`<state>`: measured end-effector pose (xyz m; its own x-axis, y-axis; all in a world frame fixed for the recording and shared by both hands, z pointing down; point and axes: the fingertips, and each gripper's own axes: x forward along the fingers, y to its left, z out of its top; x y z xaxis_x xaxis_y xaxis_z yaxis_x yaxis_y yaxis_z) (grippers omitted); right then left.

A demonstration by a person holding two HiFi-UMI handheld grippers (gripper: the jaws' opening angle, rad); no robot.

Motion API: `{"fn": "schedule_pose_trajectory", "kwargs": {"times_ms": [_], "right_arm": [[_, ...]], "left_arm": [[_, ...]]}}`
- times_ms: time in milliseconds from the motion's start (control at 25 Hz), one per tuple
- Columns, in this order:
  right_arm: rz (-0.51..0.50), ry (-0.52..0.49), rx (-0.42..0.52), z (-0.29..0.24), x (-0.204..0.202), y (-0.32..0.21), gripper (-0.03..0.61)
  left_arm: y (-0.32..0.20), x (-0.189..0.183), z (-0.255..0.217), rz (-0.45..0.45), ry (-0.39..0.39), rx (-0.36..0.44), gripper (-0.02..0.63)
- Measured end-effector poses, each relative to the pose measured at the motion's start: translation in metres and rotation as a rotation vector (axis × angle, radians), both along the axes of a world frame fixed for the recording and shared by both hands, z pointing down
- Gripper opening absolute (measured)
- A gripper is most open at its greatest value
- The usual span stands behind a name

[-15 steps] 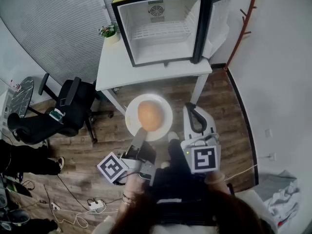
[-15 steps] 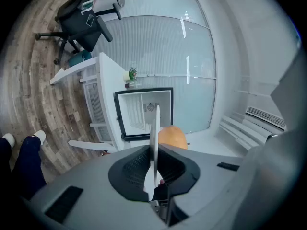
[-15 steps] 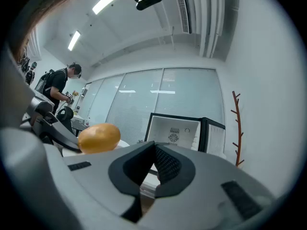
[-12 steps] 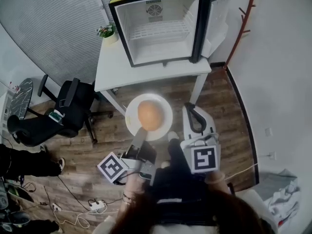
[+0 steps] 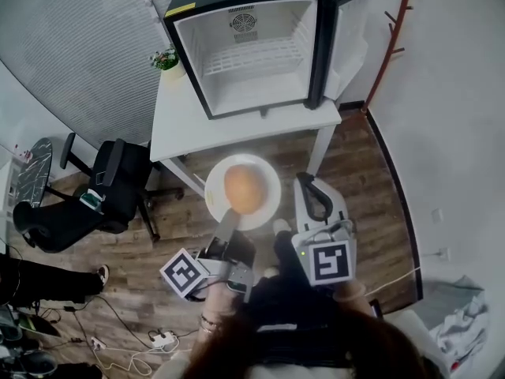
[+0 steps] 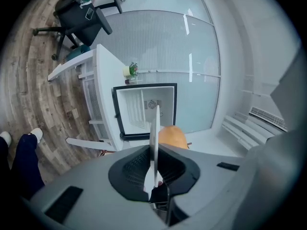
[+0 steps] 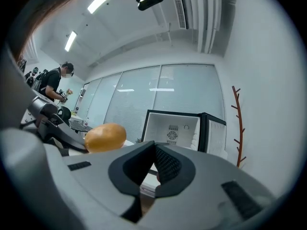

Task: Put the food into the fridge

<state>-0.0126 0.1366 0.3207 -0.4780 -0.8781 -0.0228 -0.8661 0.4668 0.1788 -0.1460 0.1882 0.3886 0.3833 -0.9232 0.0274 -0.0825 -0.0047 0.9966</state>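
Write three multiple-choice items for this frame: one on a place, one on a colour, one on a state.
1. Where does the fridge stand?
A. on a wall shelf
B. on the white table
C. inside a cupboard

2. What colour is the plate under the food?
A. white
B. blue
C. black

3. How is the fridge door?
A. shut
B. open
C. taken off

Key:
1 B: the head view shows the fridge sitting on the tabletop.
2 A: the plate's rim, clamped by the left gripper, is white around the round orange-brown food.
3 B: the door stands swung out to the right and the white interior is exposed.
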Motion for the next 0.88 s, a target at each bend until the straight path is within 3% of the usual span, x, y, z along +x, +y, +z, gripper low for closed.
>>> {"fn": "schedule_pose_trajectory", "kwargs": {"times_ms": [880], "right_arm": [[-0.001, -0.022, -0.013, -0.002, 0.003, -0.1, 0.0]], "left_arm": [[-0.101, -0.004, -0.012, -0.021, 0.0, 0.011, 0.026]]}}
